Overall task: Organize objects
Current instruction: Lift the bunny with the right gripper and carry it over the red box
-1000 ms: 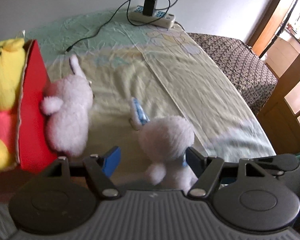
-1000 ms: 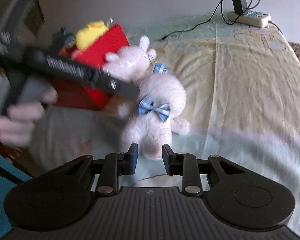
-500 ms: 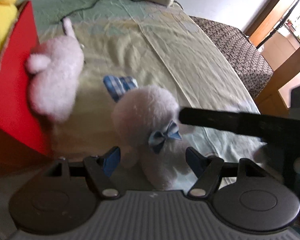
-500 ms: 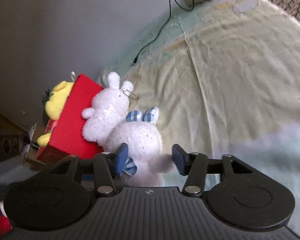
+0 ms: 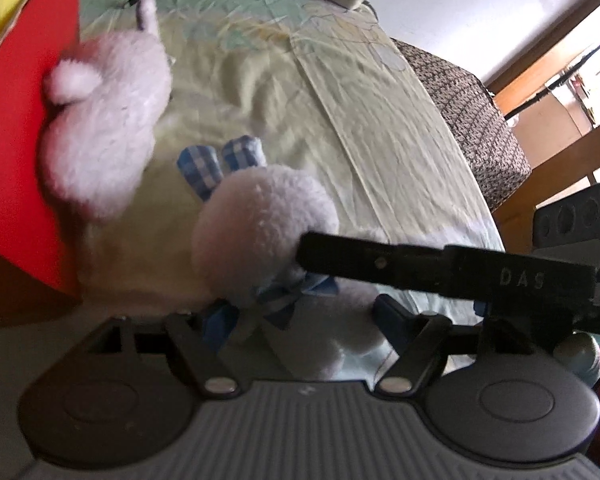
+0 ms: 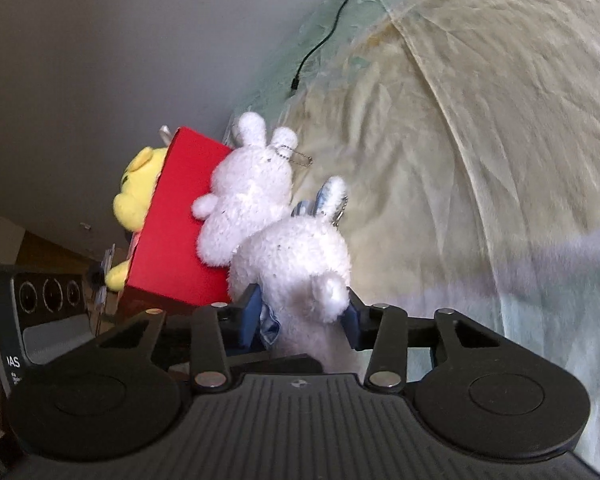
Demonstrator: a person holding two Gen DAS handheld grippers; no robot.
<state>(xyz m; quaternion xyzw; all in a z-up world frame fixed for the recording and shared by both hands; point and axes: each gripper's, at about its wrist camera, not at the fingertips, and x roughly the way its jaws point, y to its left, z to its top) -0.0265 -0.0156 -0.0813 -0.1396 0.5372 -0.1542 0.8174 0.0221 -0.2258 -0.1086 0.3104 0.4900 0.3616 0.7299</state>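
Across most of both frames, a wrinkled pale bed sheet (image 6: 480,140) is spread below a grey wall (image 6: 120,40). At lower centre, the bow-tied white bunny (image 6: 296,256) is clamped between the right gripper (image 6: 300,312) fingers, while the left gripper (image 5: 300,312) fingers are spread wide around it. A red box (image 6: 176,220) is seen at left.

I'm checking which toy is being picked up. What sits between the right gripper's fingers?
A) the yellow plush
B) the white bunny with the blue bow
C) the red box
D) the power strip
B: the right gripper has its fingers on either side of the white bunny with the blue bow.
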